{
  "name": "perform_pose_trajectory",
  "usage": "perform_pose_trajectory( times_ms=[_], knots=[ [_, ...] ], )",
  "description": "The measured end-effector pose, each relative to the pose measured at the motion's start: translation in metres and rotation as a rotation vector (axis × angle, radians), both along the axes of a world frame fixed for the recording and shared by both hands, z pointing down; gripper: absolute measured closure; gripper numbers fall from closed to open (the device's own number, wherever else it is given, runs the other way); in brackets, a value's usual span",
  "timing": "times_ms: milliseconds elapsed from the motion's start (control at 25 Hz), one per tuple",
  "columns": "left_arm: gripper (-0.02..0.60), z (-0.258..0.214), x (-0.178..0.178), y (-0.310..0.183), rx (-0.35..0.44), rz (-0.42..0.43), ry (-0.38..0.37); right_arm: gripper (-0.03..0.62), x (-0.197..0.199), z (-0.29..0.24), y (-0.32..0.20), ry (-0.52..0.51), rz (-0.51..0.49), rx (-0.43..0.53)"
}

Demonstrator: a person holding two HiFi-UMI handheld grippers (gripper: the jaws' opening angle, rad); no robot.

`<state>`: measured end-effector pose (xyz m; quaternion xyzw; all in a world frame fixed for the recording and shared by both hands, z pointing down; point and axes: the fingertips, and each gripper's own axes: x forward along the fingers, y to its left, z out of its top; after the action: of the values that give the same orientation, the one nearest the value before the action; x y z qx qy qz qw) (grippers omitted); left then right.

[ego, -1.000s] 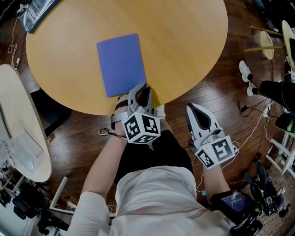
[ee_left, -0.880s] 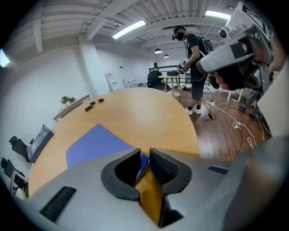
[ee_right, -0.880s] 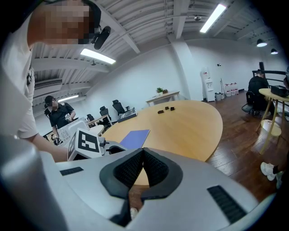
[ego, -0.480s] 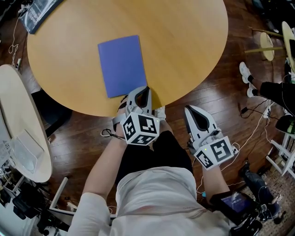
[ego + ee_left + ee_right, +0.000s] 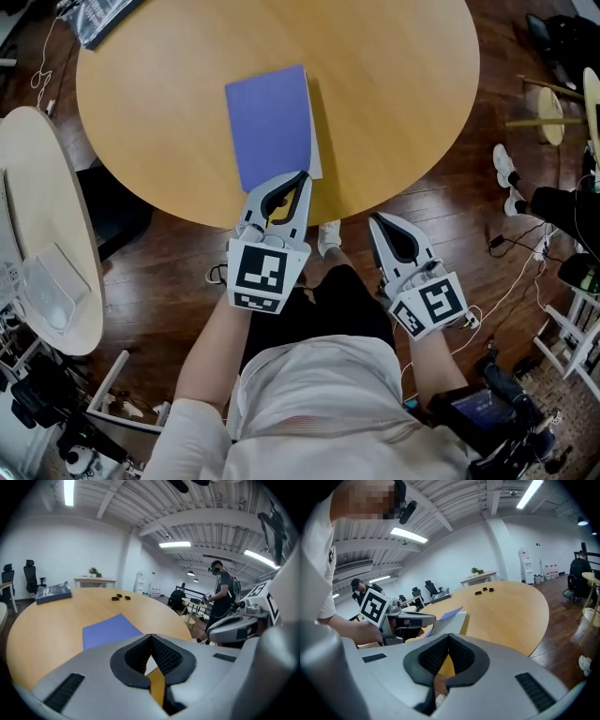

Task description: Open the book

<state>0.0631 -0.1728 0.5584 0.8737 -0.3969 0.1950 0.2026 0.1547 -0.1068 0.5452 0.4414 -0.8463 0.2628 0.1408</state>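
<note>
Nearest the head camera, a pale-shirted torso and two forearms are seen, with a gripper carried in each hand. The right gripper is held off the round wooden table, over the dark floor just beside its rim. In its own view its jaws are shown pressed together at the tips with nothing between them, and only table and floor are glimpsed through the gap behind.

The left gripper is reached over the table's near rim, and its tips are closed on the near right corner of the blue book. In the left gripper view they are seen meeting, with a pale sliver visible in the gap behind them. The book is placed on the near part of the table.

From above, only a white strip is shown along the book's right side. In the right gripper view the cover is revealed as raised along that side, its white underside exposed beneath a blue rim.

Farther off, small black objects are picked up by the gripper views alone. A dark flat item is seen at the far left rim. A standing person is shown beyond the table only in the left gripper view.
</note>
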Motion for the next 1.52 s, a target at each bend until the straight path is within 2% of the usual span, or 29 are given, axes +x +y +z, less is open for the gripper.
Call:
perform_pose_trajectory(
  times_ms=[200,360,480,600,760,1000,1280,1520],
  knots=[
    [0.569,-0.020,-0.038,0.002,0.010,-0.156,0.102,0.591,-0.025,-0.004,-0.005,-0.009,-0.055,0.008],
    [0.569,-0.037,-0.089,0.001,0.003,-0.354,0.216,0.591,-0.049,-0.009,-0.016,-0.014,-0.117,0.024],
    [0.569,-0.047,-0.126,0.002,0.000,-0.462,0.243,0.591,-0.065,-0.015,-0.019,-0.019,-0.145,0.030],
    [0.569,-0.046,-0.161,0.003,-0.014,-0.544,0.212,0.591,-0.078,-0.018,-0.021,-0.023,-0.166,0.034],
    [0.569,-0.031,-0.210,0.007,-0.030,-0.637,0.134,0.591,-0.091,-0.017,-0.022,-0.025,-0.172,0.031],
    [0.569,0.023,-0.273,0.021,-0.103,-0.742,-0.027,0.591,-0.100,-0.011,-0.020,-0.016,-0.169,0.014],
    [0.569,0.055,-0.280,0.028,-0.153,-0.740,-0.110,0.591,-0.100,-0.008,-0.020,-0.007,-0.161,0.006],
    [0.569,0.075,-0.281,0.033,-0.190,-0.728,-0.137,0.591,-0.098,-0.005,-0.021,-0.002,-0.153,0.004]
  ],
)
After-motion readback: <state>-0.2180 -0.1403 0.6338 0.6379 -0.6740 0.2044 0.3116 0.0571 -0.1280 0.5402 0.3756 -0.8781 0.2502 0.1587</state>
